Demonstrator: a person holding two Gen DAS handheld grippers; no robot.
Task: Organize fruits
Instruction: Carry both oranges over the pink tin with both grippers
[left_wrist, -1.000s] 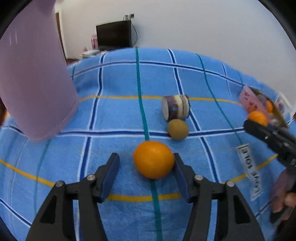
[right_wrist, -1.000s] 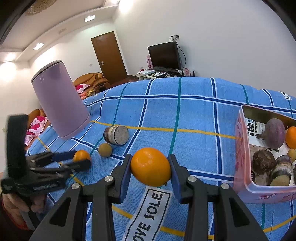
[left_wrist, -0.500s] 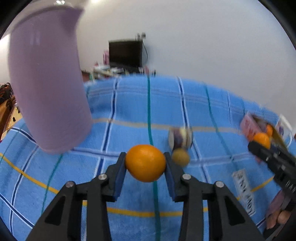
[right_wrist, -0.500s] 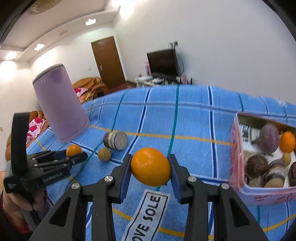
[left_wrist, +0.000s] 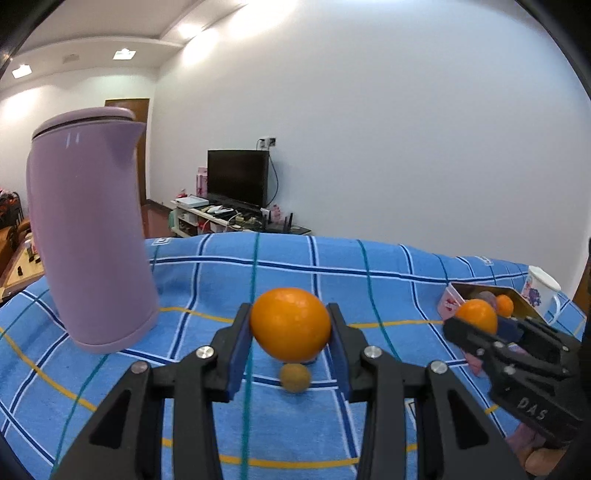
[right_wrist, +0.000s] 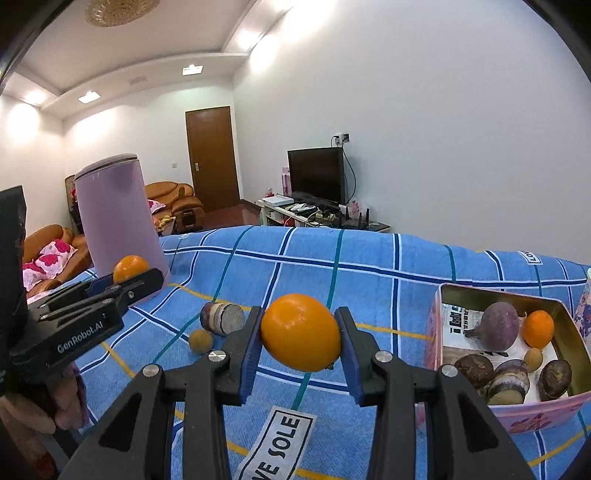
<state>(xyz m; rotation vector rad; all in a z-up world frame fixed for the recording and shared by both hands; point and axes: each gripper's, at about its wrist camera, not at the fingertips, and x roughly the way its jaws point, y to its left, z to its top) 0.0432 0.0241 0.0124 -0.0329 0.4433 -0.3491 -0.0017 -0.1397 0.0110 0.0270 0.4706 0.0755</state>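
Note:
My left gripper (left_wrist: 290, 354) is shut on an orange (left_wrist: 290, 324) and holds it above the blue checked cloth. My right gripper (right_wrist: 301, 360) is shut on a second orange (right_wrist: 301, 331), also lifted off the cloth. A small brown round fruit (left_wrist: 294, 377) lies on the cloth below the left orange. Beside that brown fruit (right_wrist: 201, 341) in the right wrist view lies a cut purple-skinned tuber (right_wrist: 222, 319). At the right stands a pink tin box (right_wrist: 439, 325) with a purple root, a small orange and several dark tubers inside. The left gripper (right_wrist: 138, 280) shows at the left with its orange (right_wrist: 130, 268).
A tall lilac kettle (left_wrist: 88, 236) stands on the cloth at the left. A white printed mug (left_wrist: 541, 295) stands behind the pink box (left_wrist: 448, 301). A "LOVE SOLE" label (right_wrist: 277, 450) is sewn on the cloth near its front. A TV and sofas lie beyond the table.
My left gripper has shut on the orange that lay on the cloth and lifted it, tilting up toward level. The right gripper kept its orange and rose a little.

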